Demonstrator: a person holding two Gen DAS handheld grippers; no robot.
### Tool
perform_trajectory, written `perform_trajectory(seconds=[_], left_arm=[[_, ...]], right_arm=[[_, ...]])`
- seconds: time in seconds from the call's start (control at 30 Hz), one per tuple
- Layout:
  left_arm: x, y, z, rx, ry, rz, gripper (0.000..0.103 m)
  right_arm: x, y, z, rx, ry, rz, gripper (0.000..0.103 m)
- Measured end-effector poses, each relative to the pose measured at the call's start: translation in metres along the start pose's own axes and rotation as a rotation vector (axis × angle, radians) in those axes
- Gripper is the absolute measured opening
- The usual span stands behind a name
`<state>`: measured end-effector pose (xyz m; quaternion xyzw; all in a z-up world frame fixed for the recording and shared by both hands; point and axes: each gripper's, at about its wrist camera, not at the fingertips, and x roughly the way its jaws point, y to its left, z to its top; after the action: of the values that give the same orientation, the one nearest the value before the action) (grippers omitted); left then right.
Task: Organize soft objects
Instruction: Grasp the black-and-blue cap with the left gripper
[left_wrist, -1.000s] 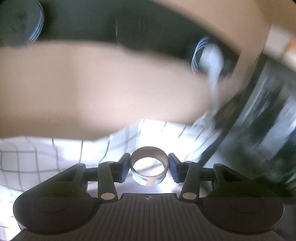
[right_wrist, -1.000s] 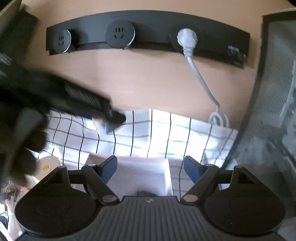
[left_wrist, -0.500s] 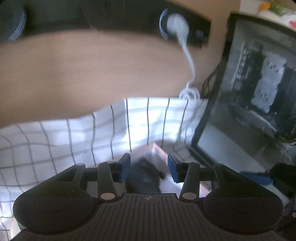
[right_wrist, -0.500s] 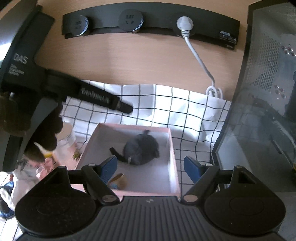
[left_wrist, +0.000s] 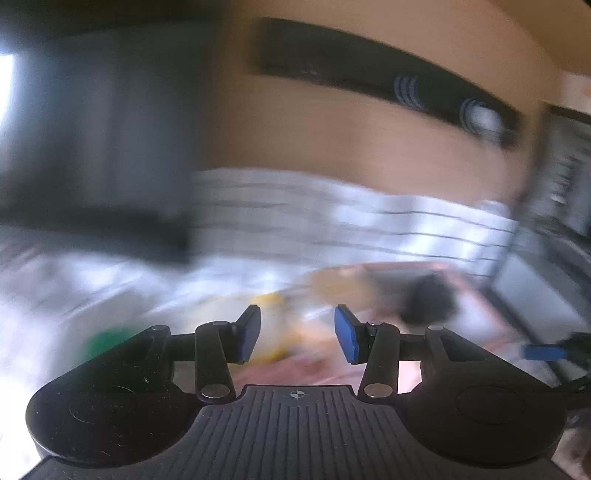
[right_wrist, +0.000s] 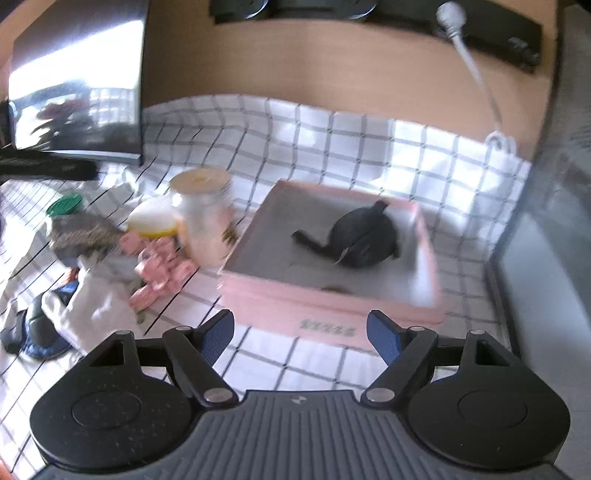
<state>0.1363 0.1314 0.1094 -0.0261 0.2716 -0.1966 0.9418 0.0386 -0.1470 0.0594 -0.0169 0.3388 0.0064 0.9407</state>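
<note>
Soft goods head for the pink box

Grippers empty, we sort: one dark pouch (right_wrist: 364, 236) already lies in the pink box (right_wrist: 332, 314); soft pieces (right_wrist: 99, 306) wait left of it. Best reach low, pinch cloth only, avoid the jar (right_wrist: 203, 218). Left gripper (left_wrist: 297, 334) half-spread, right gripper (right_wrist: 301, 338) wide, neither touching anything.

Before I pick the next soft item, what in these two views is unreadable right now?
- Left wrist view: motion blur smears the whole table; only the pink box reads as colour.
- Right wrist view: print on the pink box's front, too small and blurred.
- Right wrist view: the pile left of the clear jar overlaps; separate items are unclear.
</note>
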Motion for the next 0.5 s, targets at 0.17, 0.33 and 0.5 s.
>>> perform_trajectory(seconds=[0.17,0.33,0.5], left_arm=[[-0.043,0.075,-0.036,-0.153,0.039,0.159,0.049],[-0.055,0.079,-0.067,-0.124,0.138,0.107,0.049],[-0.051,0.031,-0.087,0.192,0.203,0.008,0.05]], right_arm=[[0.015,0.022,-0.001,-0.004,0.038,0.093,0.08],[0.022,0.053,0.002,-0.063,0.046,0.173,0.08],[0.021,0.077,0.002,-0.15,0.038,0.211,0.08]])
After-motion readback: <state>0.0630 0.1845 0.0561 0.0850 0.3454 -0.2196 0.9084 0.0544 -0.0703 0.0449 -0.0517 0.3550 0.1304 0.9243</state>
